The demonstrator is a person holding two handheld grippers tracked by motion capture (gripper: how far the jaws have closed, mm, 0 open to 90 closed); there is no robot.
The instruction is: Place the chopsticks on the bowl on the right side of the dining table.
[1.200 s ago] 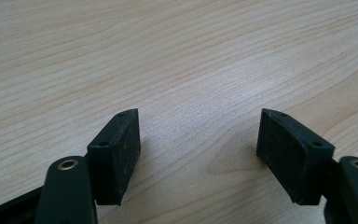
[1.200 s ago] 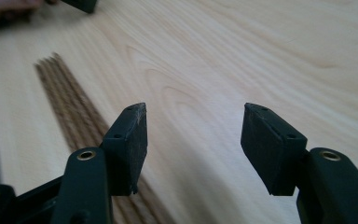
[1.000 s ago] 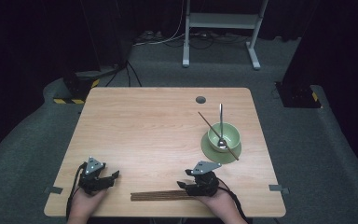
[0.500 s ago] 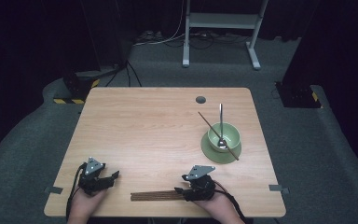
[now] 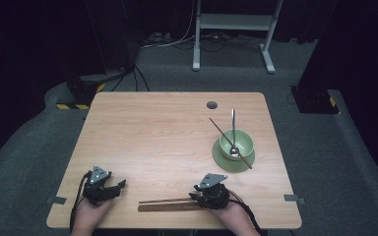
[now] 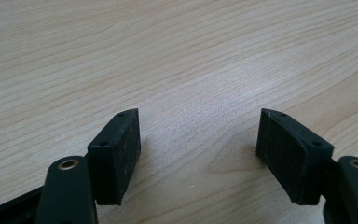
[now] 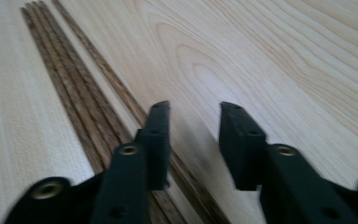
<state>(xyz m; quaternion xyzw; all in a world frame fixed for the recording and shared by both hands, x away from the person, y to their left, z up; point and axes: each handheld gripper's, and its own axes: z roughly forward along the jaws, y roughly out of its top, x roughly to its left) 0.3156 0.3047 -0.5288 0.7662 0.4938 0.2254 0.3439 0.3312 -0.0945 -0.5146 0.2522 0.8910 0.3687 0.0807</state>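
Several brown wooden chopsticks (image 5: 167,204) lie in a bundle along the table's near edge. My right gripper (image 5: 195,196) rests at their right end, pointing left along them. Its jaws have just been closing and still stand apart (image 7: 193,126). Between the pads I see mostly bare wood. One chopstick (image 7: 98,60) runs under the left jaw, and the other chopsticks (image 7: 60,79) lie just left of it. My left gripper (image 5: 119,187) sits at the near left, open over bare table (image 6: 198,135).
A green bowl (image 5: 237,142) on a green plate (image 5: 224,162) stands at the right. In it are a metal spoon (image 5: 233,125) and one chopstick (image 5: 220,129), leaning out. A round cable hole (image 5: 211,104) is at the table's far edge.
Both hands stay where they were, and the chopsticks, bowl and spoon have not moved.
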